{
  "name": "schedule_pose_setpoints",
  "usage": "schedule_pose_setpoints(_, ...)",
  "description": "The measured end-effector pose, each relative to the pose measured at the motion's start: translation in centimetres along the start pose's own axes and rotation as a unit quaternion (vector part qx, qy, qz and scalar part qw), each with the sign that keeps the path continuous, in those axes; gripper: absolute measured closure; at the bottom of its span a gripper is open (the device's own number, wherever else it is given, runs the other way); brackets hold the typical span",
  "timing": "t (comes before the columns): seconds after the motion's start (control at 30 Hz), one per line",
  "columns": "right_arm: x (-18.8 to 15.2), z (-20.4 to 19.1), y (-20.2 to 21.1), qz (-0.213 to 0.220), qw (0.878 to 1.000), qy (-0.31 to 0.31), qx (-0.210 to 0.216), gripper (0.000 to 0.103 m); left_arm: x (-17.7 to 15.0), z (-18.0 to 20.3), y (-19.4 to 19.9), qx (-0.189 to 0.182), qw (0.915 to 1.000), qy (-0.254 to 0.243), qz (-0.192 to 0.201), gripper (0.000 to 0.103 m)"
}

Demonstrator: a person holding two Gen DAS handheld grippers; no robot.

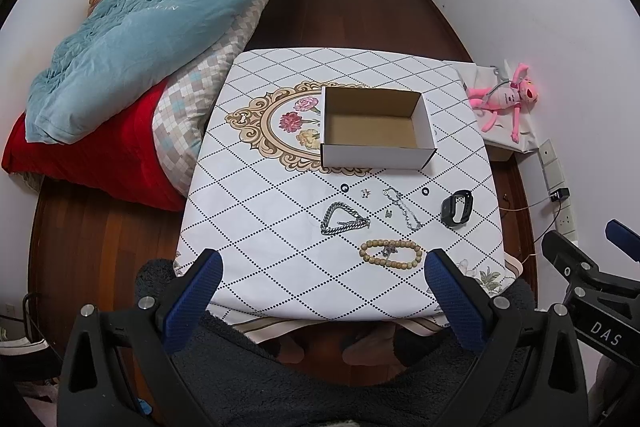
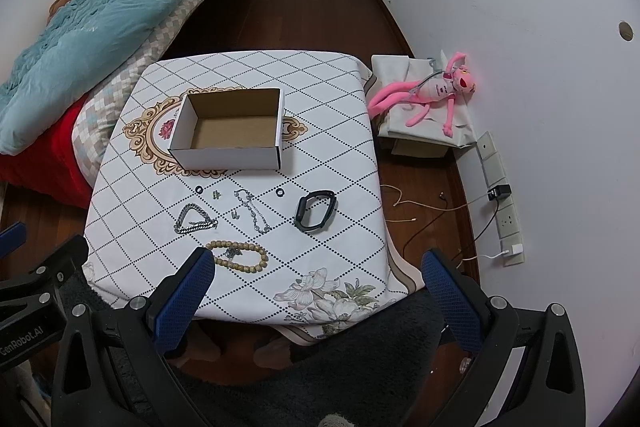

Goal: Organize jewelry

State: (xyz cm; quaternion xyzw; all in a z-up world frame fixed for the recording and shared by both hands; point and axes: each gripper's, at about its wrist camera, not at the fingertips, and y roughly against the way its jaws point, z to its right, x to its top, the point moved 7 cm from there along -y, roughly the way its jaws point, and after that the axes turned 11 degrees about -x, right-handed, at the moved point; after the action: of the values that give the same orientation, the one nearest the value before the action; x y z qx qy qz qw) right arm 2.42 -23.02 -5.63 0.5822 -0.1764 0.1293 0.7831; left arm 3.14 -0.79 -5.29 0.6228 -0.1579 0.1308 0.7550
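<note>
An open, empty white cardboard box (image 1: 376, 151) (image 2: 224, 157) stands mid-table. In front of it lie a wooden bead bracelet (image 1: 391, 254) (image 2: 240, 257), a thick silver chain bracelet (image 1: 343, 219) (image 2: 195, 219), a thin silver chain (image 1: 403, 207) (image 2: 252, 209), a black wristband (image 1: 457, 207) (image 2: 315, 210), two small black rings (image 1: 344, 188) (image 1: 425, 191) and small earrings (image 1: 365, 192). My left gripper (image 1: 322, 269) is open and empty, above the table's near edge. My right gripper (image 2: 318, 269) is open and empty, near the front right corner.
The table wears a white diamond-patterned cloth (image 1: 280, 187). A bed with a blue quilt (image 1: 132, 39) stands to the left. A pink plush toy (image 2: 436, 91) lies on a box to the right. Wall sockets and cables (image 2: 500, 211) are at the right.
</note>
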Motion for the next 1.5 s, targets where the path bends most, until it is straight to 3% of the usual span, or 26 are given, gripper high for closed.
schedule_pose_setpoints(1.13, 0.3, 1.1, 0.5, 0.005, 1.000, -0.014, 0.001, 0.000, 0.3, 0.8, -0.1, 0.002, 1.0000, -0.004, 0.005, 0.000)
schedule_pose_setpoints(1.3, 0.5, 1.6, -2.0, -0.004, 0.999, -0.035, -0.001, 0.000, 0.9, 0.2, -4.0, 0.019, 0.9998, -0.008, -0.001, 0.000)
schedule_pose_setpoints(1.5, -0.1, 1.3, -8.1, -0.047, 0.997, -0.057, 0.011, 0.000, 0.2, -0.6, -11.7, 0.018, 0.9977, -0.019, -0.062, 0.000)
